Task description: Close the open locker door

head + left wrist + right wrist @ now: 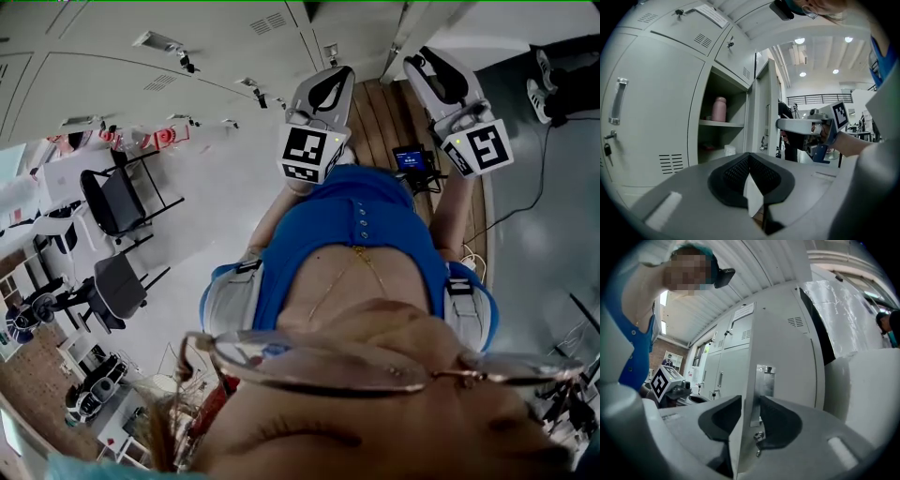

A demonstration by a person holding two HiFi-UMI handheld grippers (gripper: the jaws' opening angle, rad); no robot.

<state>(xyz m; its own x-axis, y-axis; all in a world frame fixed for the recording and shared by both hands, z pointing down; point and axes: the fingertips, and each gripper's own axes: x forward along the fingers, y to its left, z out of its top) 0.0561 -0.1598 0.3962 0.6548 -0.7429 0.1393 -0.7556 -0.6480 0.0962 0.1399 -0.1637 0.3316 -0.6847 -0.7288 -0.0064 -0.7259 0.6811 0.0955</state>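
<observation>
A: Grey lockers (647, 122) line the wall. Where's the open locker door (783, 357)?
B: Its upright edge stands between the right gripper's (750, 399) wide jaws (left gripper (749, 157), closed, hangs farther left).

The locker door (787, 352) stands edge-on between the spread jaws of my right gripper (750, 404), its handle plate (765, 380) crowding the gap. Beside the door the compartment (723, 138) gapes open, but a shelf (719, 123) crosses it, a pink bottle (719, 109) on top and a small white item (730, 150) beneath
</observation>
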